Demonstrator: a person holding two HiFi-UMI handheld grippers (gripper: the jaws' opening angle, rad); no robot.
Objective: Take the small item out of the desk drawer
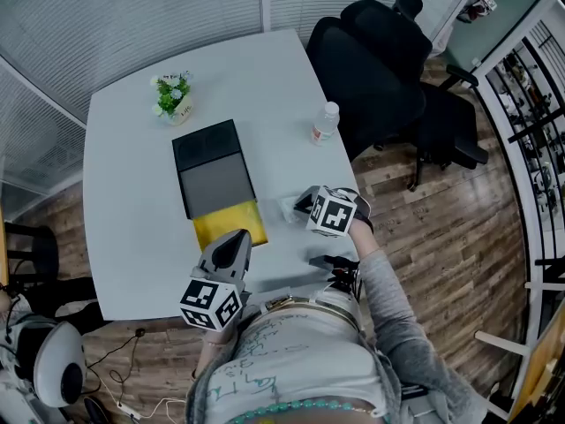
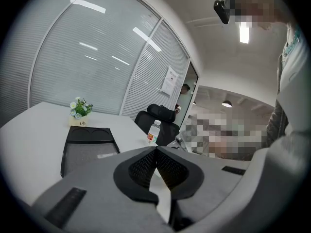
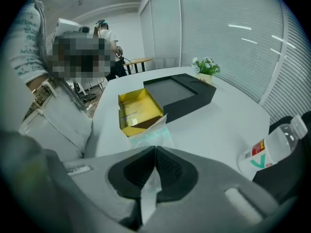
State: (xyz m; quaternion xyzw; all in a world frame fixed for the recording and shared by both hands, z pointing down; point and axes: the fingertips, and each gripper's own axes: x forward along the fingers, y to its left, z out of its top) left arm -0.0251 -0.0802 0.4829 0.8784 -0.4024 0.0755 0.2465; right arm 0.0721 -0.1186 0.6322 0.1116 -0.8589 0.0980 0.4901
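The left tool is pointing forward, its jaws pressing together on nothing. The right tool is pointing steeply down, its jaws pinching a thin clear packet. The right arm is bending.

**Cool, even office light, with fisheye edges on the gripper views**

In the left gripper view a long white ceiling strip lamp burns out to pure white. Bright streaks of glare lie across the curved frosted glass wall with blinds. The head view is dimmer and bluish, with only soft shadows on the pale grey table. Both gripper views bend hard at the rim and fall off into black corners. The grey right gripper looms soft and out of focus. The clear plastic packet pinched in it shows a pale sheen.
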